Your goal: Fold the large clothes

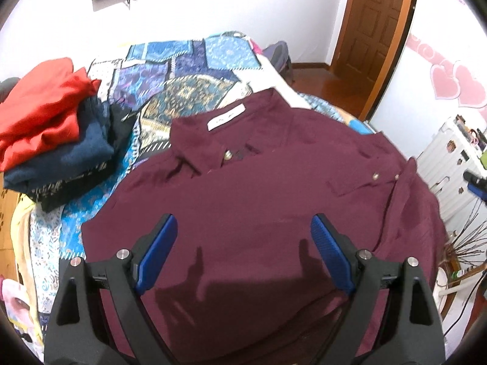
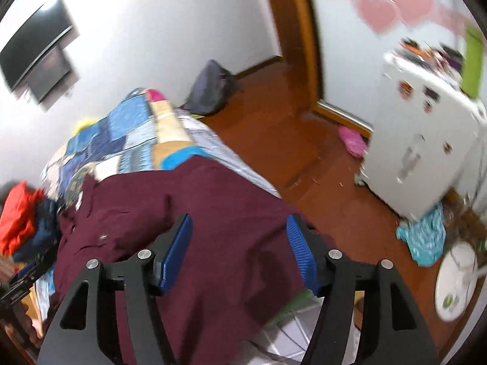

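Observation:
A maroon button shirt (image 1: 258, 188) lies spread on the patchwork bed cover (image 1: 182, 70), collar and white label toward the far side. My left gripper (image 1: 243, 234) hovers open above the shirt's lower middle, nothing between its blue pads. In the right wrist view the same shirt (image 2: 213, 206) drapes over the bed's right edge. My right gripper (image 2: 239, 237) is open and empty above that right part of the shirt.
A stack of folded clothes, red (image 1: 39, 109) on top of dark blue (image 1: 67, 155), sits at the bed's left. The wooden floor (image 2: 289, 140) lies right of the bed, with a white cabinet (image 2: 426, 140), a grey bag (image 2: 210, 88) and a pink slipper (image 2: 353, 141).

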Available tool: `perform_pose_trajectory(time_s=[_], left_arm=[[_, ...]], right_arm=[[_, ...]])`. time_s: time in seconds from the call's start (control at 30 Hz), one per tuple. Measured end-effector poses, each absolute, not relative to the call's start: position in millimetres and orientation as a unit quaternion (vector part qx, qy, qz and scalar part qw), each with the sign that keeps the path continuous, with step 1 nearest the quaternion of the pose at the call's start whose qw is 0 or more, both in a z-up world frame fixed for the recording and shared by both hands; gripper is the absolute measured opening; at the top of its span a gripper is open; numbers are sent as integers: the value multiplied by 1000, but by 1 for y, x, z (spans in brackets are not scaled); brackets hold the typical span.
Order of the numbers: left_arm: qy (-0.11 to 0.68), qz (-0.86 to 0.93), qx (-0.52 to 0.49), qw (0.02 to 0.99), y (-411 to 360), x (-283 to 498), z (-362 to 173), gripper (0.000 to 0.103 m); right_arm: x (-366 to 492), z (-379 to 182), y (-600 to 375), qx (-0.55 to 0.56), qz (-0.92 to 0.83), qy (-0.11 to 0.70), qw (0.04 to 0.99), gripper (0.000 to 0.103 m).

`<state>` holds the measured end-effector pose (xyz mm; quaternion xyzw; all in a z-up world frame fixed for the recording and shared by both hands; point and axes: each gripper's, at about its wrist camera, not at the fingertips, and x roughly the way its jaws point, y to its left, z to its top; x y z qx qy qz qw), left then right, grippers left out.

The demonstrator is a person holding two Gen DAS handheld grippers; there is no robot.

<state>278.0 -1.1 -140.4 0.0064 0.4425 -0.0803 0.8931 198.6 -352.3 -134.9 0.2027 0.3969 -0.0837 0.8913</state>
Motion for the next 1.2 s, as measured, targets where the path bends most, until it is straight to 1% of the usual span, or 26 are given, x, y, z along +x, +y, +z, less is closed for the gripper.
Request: perform_pose_trajectory(time_s=[0.23, 0.53, 0.73, 0.8, 0.83, 0.9, 0.93, 0.97, 1.0, 1.03, 1.1, 1.2], left_arm=[[443, -93, 19, 892, -24, 282, -141, 89], [459, -97, 33, 883, -40, 284, -155, 89], [469, -85, 24, 879, -37, 289, -162, 89], [472, -82, 20, 878, -35, 290, -164, 89], [472, -81, 18, 877, -34, 290, -165, 89], [474, -78, 17, 877, -32, 290, -167, 89], [475, -77, 16, 876, -32, 290, -167, 89], [475, -77, 16, 876, -31, 290, -168, 89], [475, -76, 16, 877, -30, 289, -167, 89], [474, -74, 17, 877, -29, 289, -167, 89], [471, -73, 17, 879, -27, 288, -166, 89], [467, -71, 14, 881, -23, 286, -163, 89]], right_arm=[[188, -181, -394, 295, -100, 432, 847, 61], [195, -245, -418, 408, -82, 470, 779, 61], [202, -269, -437, 473, -71, 449, 754, 60], [207, -271, -439, 479, -71, 444, 754, 55], [210, -273, -440, 485, -72, 442, 751, 51], [214, -276, -440, 496, -73, 437, 747, 39], [215, -277, -441, 500, -77, 435, 745, 30], [216, -276, -441, 503, -80, 433, 744, 23], [216, -273, -440, 501, -86, 429, 747, 20], [216, -269, -438, 493, -91, 426, 753, 12], [218, -255, -431, 470, -95, 420, 770, 7], [220, -225, -422, 427, -92, 401, 805, 7]])
